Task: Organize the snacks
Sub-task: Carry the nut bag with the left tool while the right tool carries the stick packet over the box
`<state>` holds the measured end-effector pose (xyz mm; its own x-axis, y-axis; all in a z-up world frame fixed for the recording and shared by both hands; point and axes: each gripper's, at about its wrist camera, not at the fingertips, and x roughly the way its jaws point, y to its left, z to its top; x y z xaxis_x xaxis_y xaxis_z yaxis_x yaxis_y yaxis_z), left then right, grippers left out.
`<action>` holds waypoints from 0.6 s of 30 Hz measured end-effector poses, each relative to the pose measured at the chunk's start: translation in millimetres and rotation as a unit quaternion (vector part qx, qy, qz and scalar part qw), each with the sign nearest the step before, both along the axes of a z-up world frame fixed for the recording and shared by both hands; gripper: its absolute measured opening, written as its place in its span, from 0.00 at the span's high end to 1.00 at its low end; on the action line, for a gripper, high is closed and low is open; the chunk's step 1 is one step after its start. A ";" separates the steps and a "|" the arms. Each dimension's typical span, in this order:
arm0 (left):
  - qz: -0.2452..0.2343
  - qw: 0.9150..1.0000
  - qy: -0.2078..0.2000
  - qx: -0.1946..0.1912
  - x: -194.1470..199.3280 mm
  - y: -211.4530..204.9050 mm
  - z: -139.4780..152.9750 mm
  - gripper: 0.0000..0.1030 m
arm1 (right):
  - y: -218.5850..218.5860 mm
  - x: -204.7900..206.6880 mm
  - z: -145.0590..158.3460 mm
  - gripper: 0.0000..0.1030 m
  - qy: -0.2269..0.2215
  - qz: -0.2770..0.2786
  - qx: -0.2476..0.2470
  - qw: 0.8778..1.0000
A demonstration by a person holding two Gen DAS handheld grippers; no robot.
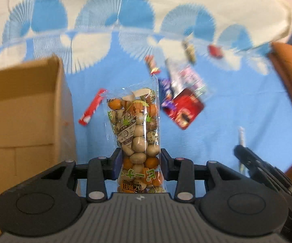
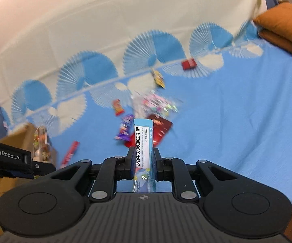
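the loose snack pile [image 2: 152,109] is motion-blurred, its labels unreadable. the cardboard box [image 1: 24,109] runs off the left edge, and the orange cushion [image 1: 291,79] off the right edge.

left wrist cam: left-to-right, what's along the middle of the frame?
Cardboard box → red stick pack → clear bag of nuts held in the left gripper → dark red packet → orange cushion.

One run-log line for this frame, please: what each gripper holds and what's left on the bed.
left gripper: shut on nut bag | right gripper: shut on blue stick pack | cardboard box: left, open | loose snacks: on blue cloth
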<state>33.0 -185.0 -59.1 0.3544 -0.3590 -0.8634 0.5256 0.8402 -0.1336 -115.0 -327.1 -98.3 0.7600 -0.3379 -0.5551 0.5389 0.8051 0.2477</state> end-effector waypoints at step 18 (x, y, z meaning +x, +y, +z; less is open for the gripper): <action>0.098 0.987 -0.125 -0.030 -105.5 264.3 97.6 0.58 | 237.7 -44.9 72.3 0.83 -0.021 0.250 -0.030 0.968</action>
<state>-72.5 79.3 38.5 0.6221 -0.3092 -0.7193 0.3760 0.9238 -0.0719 -159.8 -89.5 -25.9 0.8585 0.0470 -0.5106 0.0691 0.9761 0.2060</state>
